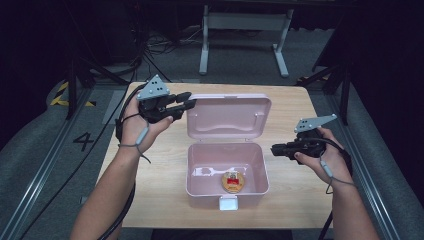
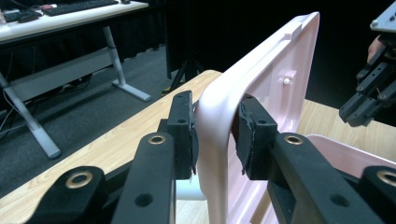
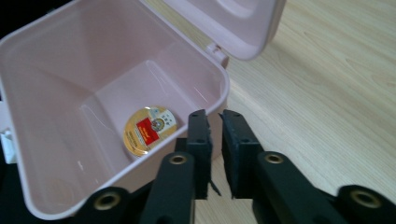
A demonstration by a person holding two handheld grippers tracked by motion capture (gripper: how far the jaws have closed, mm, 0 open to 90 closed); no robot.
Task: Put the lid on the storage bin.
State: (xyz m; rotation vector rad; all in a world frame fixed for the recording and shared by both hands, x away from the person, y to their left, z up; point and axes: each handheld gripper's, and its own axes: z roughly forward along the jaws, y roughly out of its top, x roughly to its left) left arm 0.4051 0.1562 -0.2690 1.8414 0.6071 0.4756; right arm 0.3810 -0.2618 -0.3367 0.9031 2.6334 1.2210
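Pale wooden table (image 1: 292, 107) carries a pink box (image 1: 200, 187) standing open at its middle, a round gold tin (image 1: 232, 181) on its floor. Left gripper (image 2: 215, 135) pinches the raised lid (image 1: 227, 117) edge. Right gripper (image 3: 215, 133) hovers beside the box's rim, jaws nearly together, holding nothing.

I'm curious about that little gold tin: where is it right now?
The tin lies on the floor of the open pink box, near its front wall, in the high view; the right tongs hover by the box's right rim.
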